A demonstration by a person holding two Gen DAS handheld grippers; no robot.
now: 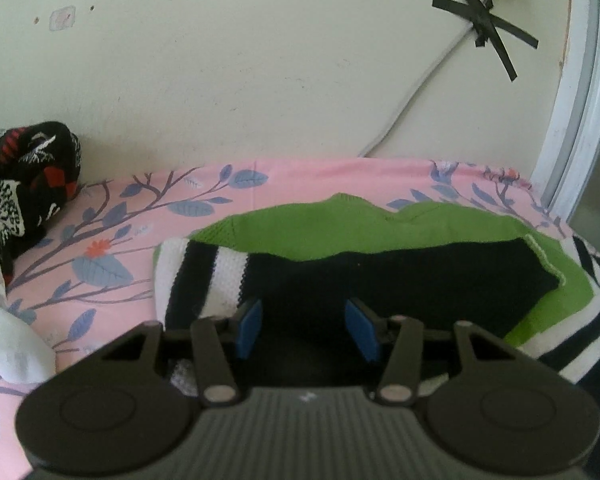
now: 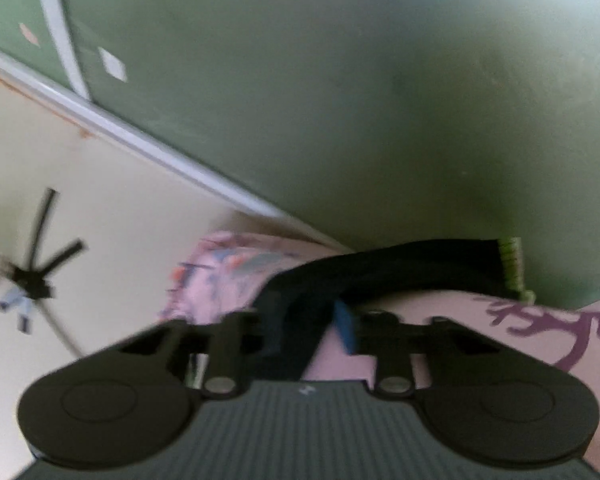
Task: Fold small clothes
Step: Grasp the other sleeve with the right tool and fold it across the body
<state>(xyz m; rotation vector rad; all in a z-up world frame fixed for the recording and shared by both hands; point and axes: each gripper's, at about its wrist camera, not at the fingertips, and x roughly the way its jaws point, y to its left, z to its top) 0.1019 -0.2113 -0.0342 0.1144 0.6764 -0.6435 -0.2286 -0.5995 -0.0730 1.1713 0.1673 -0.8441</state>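
A small knitted sweater (image 1: 380, 272), black and green with white stripes on a sleeve, lies on the pink floral bed sheet (image 1: 140, 208). My left gripper (image 1: 304, 320) is open, its blue pads over the black fabric, holding nothing. In the blurred right wrist view my right gripper (image 2: 312, 328) has a black sleeve (image 2: 400, 268) with a green cuff (image 2: 514, 268) draped between its blue pads and lifted off the sheet; the pads stand apart and I cannot tell if they pinch it.
A black, red and white patterned garment (image 1: 28, 176) and a white cloth (image 1: 8, 340) lie at the left on the bed. A cream wall with a taped cable (image 1: 480, 20) stands behind. A white door frame (image 1: 572, 120) is at the right.
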